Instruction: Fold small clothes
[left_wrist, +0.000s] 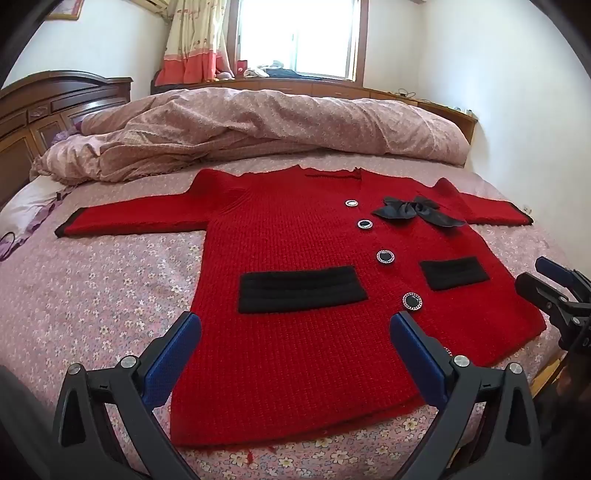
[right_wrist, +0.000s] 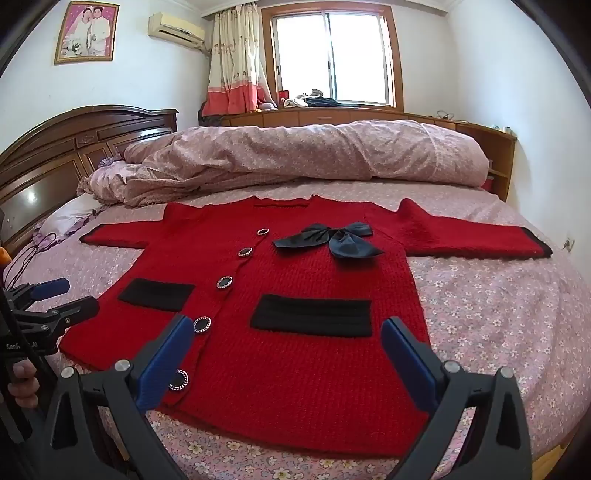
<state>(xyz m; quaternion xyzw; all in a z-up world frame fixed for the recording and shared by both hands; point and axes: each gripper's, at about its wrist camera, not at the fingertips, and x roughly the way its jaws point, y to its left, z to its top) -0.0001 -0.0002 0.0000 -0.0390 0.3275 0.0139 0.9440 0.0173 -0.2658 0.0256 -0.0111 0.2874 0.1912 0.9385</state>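
A small red knitted cardigan (left_wrist: 295, 236) (right_wrist: 295, 273) lies flat and face up on the bed, both sleeves stretched out sideways. It has two black pockets, a row of round black buttons and a dark bow (left_wrist: 417, 214) (right_wrist: 328, 240) near the neck. My left gripper (left_wrist: 295, 328) hovers over the hem on the left half, open, nothing between its blue pads. My right gripper (right_wrist: 288, 332) hovers over the hem on the right half, also open and empty. Each gripper shows at the edge of the other's view: the right gripper (left_wrist: 543, 273) and the left gripper (right_wrist: 74, 295).
A bunched pink quilt (left_wrist: 258, 125) (right_wrist: 295, 155) lies along the far side of the bed. The flowered sheet (left_wrist: 92, 288) (right_wrist: 498, 314) surrounds the cardigan. A wooden headboard (right_wrist: 74, 147) stands at left. A person's hand (right_wrist: 22, 384) holds the left gripper's handle.
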